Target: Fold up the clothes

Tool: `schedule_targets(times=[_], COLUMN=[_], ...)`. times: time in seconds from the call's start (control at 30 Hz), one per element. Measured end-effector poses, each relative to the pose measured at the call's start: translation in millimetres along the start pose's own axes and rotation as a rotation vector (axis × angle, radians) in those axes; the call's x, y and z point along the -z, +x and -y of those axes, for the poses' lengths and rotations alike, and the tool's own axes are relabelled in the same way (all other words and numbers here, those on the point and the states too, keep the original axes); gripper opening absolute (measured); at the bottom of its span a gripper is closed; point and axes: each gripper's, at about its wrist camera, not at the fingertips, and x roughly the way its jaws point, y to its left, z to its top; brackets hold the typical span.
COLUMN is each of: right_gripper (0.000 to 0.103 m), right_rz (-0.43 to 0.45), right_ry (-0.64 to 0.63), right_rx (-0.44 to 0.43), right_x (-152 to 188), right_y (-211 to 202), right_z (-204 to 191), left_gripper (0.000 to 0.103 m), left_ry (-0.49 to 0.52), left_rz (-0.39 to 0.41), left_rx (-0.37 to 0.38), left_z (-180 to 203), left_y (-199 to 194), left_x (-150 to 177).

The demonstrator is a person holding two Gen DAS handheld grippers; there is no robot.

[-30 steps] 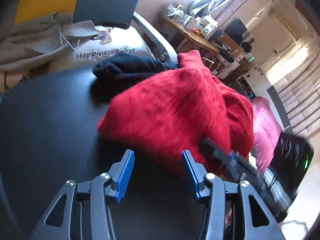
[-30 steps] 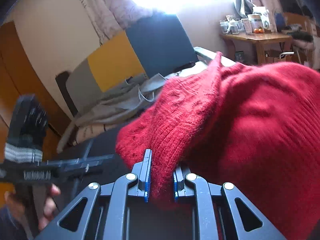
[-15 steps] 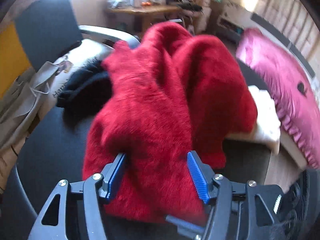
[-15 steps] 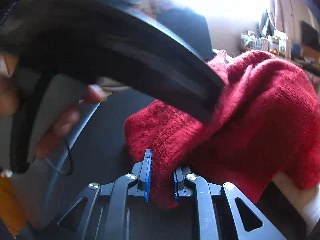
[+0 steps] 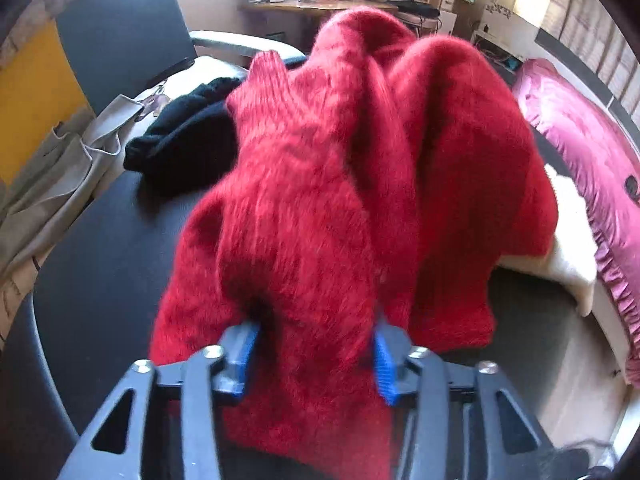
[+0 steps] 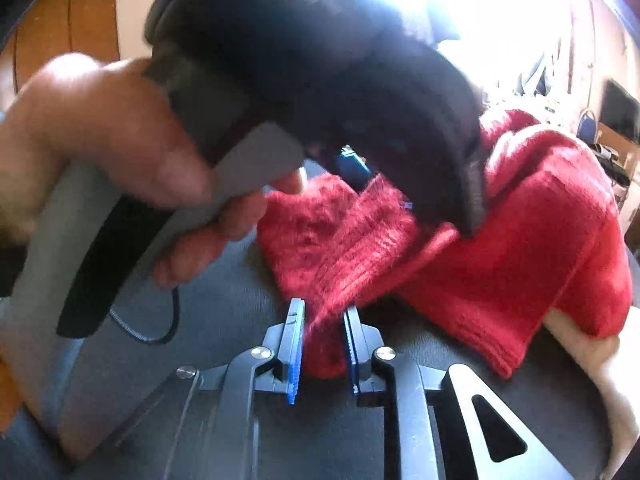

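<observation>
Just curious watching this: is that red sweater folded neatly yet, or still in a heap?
Still a heap. The red sweater lies bunched in rumpled humps on the dark table, with cloth between the fingers of both grippers.

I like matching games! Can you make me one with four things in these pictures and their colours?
Things:
1. sweater
2. cushion
3. bag
4. fingers

Colours:
A. blue
B. grey
C. red
D. pink

Pairs: 1-C, 2-D, 3-B, 4-A
</observation>
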Motion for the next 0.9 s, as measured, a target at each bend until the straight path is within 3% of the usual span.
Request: schedule_targets(times=[0.1,0.17,0.37,0.6,0.9], right_gripper=[0.022,0.03,0.048,0.05,0.053], right_rz=[-0.013,-0.013,-0.036,-0.093,-0.14], right_ry=[0.021,0.047,0.121,0.185,0.182], right_rx=[0.021,0.037,0.072,0.113,0.088], right_x=[6,9,16,19,17], right_y=[0,-5,-15,-17,-14], right_z=[0,3,15,24,-12], left_gripper=[0.026,0.018,0.013,0.012,0.011], left_ry=[-0.007,-0.043,-0.109,-0.278,-0.415], left_rz=[-0.007,0.0,0.043,0.085,0.122], left_rx=[-0.025,-0.029,-0.015,0.031,0.062], left_z=[0,-5,-16,-62,-116], left_y=[4,3,-8,-29,-81], left_x=[8,14,33,74,163])
